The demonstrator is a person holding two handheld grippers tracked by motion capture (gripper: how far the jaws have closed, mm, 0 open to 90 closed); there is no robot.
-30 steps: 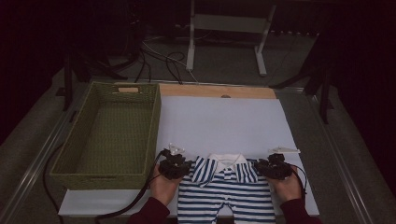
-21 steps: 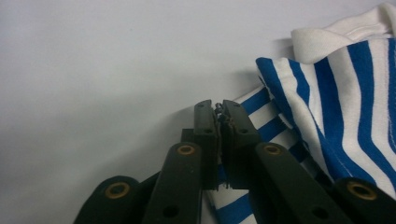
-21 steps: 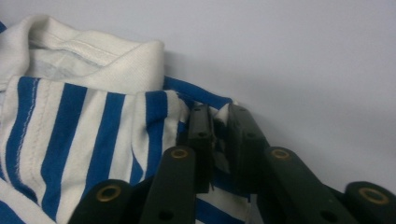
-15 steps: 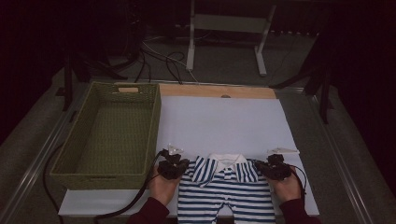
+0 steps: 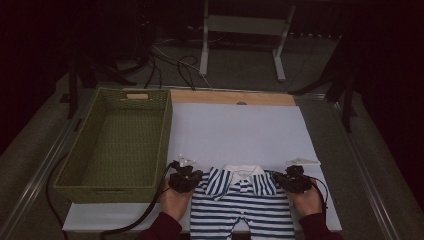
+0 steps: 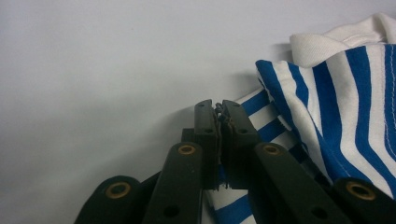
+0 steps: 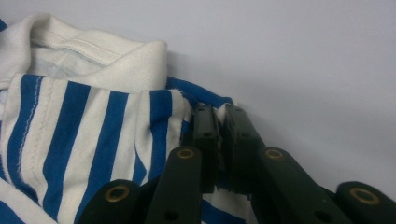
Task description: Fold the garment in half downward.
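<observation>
gripping the striped garment at both shoulders, the person keeps the two tools low on the white sheet that covers the table. the left gripper has its jaws pressed together on the cloth at the garment's left shoulder; in the left gripper view a thin fold of blue and white fabric sits pinched between the black pads. the right gripper is clenched in the same way on the other shoulder, and its jaws have just been closing, with the striped cloth caught between them. the garment lies flat at the near edge of the table, its white collar pointing away from the person, the lower part going out of the picture at the bottom. the green woven basket stands to the left, just beside the left gripper, and it looks empty, though the light is dim and its far corner is hard to read.

the garment seems soft, light knit cotton. it will not keep any shape when lifted; it should hang and stretch between the two holds. it is not fragile and not slippery, but a thin pinch can slide out if pulled strongly. the shoulder seams, where the cloth is doubled, are probably the best place to hold, and both sides should rise together so the garment does not twist.
</observation>
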